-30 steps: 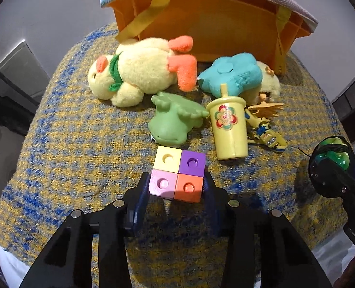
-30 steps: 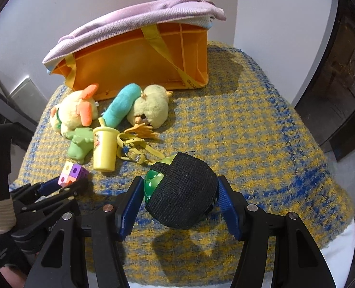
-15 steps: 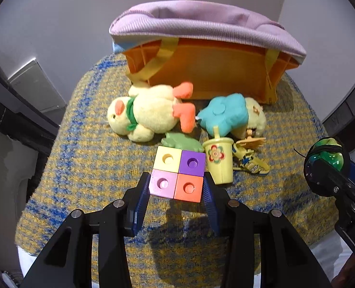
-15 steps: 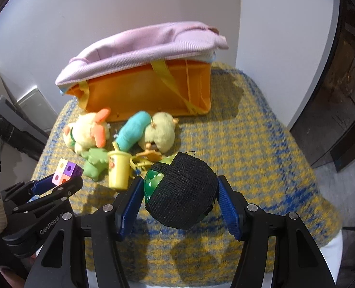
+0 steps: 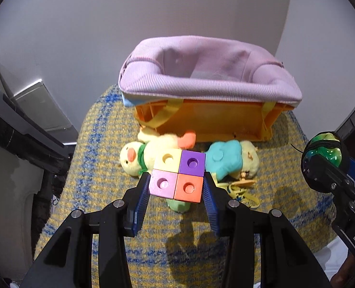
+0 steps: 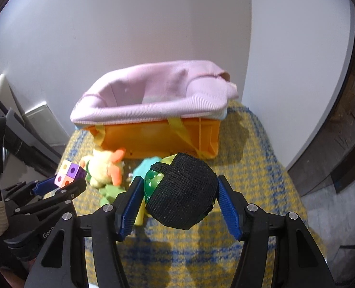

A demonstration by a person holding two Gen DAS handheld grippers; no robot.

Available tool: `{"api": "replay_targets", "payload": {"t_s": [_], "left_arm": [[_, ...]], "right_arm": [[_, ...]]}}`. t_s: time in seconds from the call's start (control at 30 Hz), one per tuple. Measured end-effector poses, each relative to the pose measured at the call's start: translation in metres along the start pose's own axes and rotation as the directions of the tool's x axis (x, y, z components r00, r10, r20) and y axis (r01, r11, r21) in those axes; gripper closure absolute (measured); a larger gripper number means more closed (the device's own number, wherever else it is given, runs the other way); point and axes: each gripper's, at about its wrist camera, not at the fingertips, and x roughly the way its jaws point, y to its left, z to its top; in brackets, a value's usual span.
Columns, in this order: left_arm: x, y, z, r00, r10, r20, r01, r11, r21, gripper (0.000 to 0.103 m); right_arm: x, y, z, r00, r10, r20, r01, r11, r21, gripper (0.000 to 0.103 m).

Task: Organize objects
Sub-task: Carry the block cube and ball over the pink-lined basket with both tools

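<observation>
From the left wrist view, the left gripper (image 5: 177, 187) pinches a four-colour block cube (image 5: 178, 175) between its blue pads, held above the yellow-and-blue woven cloth (image 5: 100, 148). Beyond it sits the orange basket (image 5: 211, 122) with a pink fabric liner (image 5: 208, 72) folded over its rim; what shows of the inside is bare liner (the bottom is hidden). A yellow plush duck (image 5: 148, 156) and a teal plush (image 5: 225, 158) lie just in front of the basket. From the right wrist view, the right gripper (image 6: 178, 193) clamps a green ball in black mesh (image 6: 182, 189), held in front of the basket's near wall.
</observation>
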Motion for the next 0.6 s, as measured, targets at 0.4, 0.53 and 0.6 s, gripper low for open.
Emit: {"api": "replay_targets", "payload": {"t_s": [0.4,0.53,0.6], "left_arm": [[-0.017,-0.002,0.053,0.998,0.006,0.065,-0.007,1.0,0.016,0.061],[-0.018,-0.005,0.069,0.997,0.005,0.076,-0.007,1.0,0.022,0.061],[-0.016,-0.006,0.076,0.997,-0.001,0.075,-0.001,1.0,0.026,0.061]], "right_arm": [[-0.008,0.002,0.043,0.997,0.013,0.071,-0.012,1.0,-0.008,0.042],[-0.007,0.001,0.058,0.996,0.013,0.086,-0.012,1.0,-0.012,0.042],[-0.005,-0.001,0.065,0.996,0.014,0.091,-0.013,1.0,-0.015,0.042]]}}
